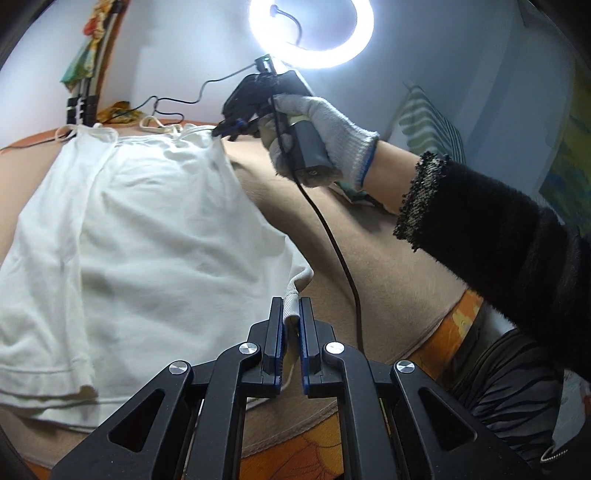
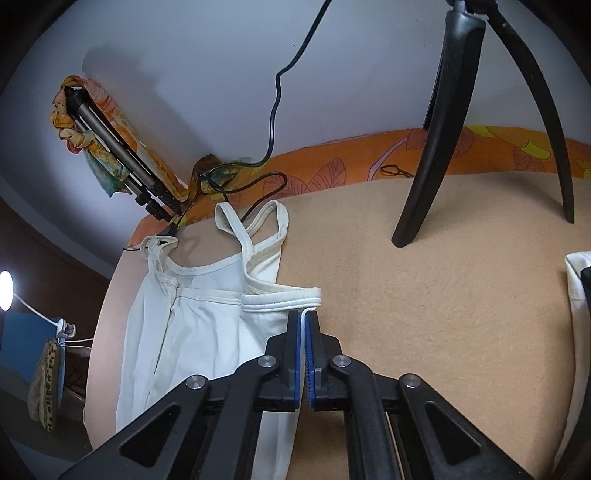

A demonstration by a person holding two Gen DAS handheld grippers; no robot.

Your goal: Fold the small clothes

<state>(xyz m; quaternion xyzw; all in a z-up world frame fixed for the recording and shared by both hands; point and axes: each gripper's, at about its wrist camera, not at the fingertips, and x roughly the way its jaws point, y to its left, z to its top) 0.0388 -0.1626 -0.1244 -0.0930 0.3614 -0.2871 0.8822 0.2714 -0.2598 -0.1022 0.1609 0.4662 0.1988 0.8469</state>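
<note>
A white strappy tank top [image 1: 122,236] lies on a tan blanket [image 1: 332,206], one side folded over. My left gripper [image 1: 291,306] is shut on the top's ribbed hem corner, near edge. My right gripper [image 1: 231,131], held by a gloved hand [image 1: 328,129], pinches the top at its far armhole edge. In the right wrist view my right gripper [image 2: 304,317] is shut on the white armhole binding of the tank top [image 2: 207,325], with the straps [image 2: 255,229] lying beyond on the blanket [image 2: 424,314].
A lit ring light [image 1: 310,33] stands at the far side; its black tripod legs [image 2: 436,147] rest on the blanket. A black cable [image 1: 332,240] trails from the right gripper. A folded tripod [image 2: 122,155] wrapped in orange cloth lies far left. An orange patterned sheet [image 2: 369,158] borders the blanket.
</note>
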